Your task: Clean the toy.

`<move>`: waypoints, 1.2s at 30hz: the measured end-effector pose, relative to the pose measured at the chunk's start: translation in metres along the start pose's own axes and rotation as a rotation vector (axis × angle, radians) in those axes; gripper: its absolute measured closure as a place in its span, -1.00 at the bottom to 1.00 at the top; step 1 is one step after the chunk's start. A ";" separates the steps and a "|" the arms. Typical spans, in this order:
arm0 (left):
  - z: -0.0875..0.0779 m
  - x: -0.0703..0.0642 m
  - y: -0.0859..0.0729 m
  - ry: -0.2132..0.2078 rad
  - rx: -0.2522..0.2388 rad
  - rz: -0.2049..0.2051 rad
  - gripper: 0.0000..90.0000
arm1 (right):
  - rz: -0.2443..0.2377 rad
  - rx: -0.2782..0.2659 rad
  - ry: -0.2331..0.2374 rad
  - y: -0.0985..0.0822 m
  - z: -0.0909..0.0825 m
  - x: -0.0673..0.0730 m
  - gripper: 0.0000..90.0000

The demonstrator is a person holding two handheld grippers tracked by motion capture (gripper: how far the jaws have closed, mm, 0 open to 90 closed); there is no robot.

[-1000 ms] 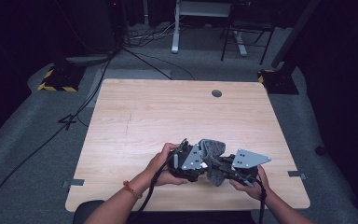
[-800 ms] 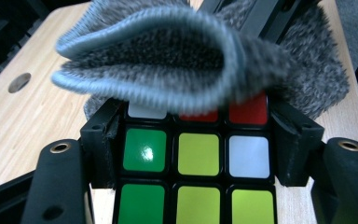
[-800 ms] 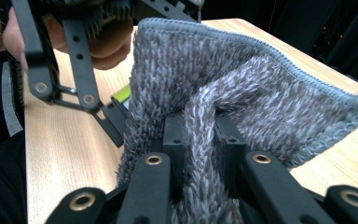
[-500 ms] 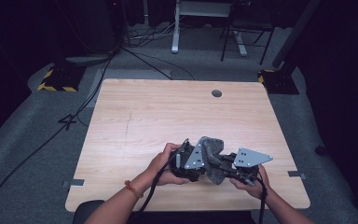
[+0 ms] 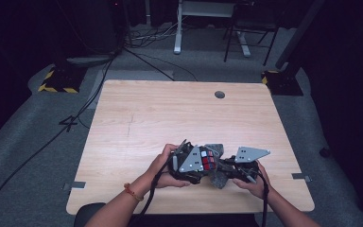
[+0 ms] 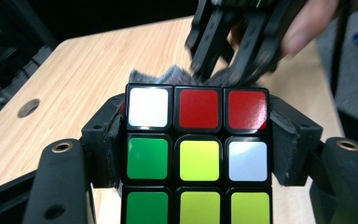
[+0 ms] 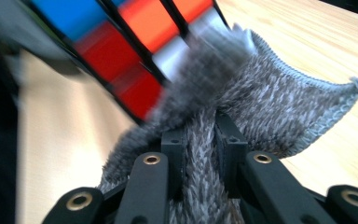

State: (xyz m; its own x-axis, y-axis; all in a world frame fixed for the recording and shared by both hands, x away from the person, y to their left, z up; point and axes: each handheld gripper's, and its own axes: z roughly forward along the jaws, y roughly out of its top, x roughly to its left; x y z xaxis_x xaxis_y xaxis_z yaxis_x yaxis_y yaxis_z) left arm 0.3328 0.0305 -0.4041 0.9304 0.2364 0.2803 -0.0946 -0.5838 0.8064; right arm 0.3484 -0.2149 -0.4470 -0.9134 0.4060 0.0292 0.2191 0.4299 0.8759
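High view overlooks the table (image 5: pixel 137 118); claw views sit close, sharing it.

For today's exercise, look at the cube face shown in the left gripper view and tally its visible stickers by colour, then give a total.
On the scrambled puzzle cube with black edges, clamped in the left gripper:
Yellow stickers: 3
Green stickers: 2
Red stickers: 2
White stickers: 2
Total: 9 stickers; the bottom row is cut off by the picture's edge.

One puzzle cube (image 6: pixel 197 154), one grey cloth (image 7: pixel 261 98), two claws (image 5: pixel 203 163) (image 5: pixel 227 172), two hands (image 5: pixel 163 165) (image 5: pixel 253 182), one counter (image 5: pixel 170 113).
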 end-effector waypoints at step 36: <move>0.006 0.010 -0.011 -0.050 0.008 -0.062 -0.26 | -0.019 -0.020 -0.054 0.010 -0.014 0.004 0.75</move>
State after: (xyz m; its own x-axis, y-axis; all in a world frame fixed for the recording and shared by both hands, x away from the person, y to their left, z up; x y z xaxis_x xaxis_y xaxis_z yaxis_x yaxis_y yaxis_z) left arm 0.3454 0.0352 -0.4132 0.9510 0.2330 0.2033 -0.0337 -0.5755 0.8171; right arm 0.3422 -0.2206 -0.4312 -0.8974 0.4411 -0.0127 0.1950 0.4222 0.8853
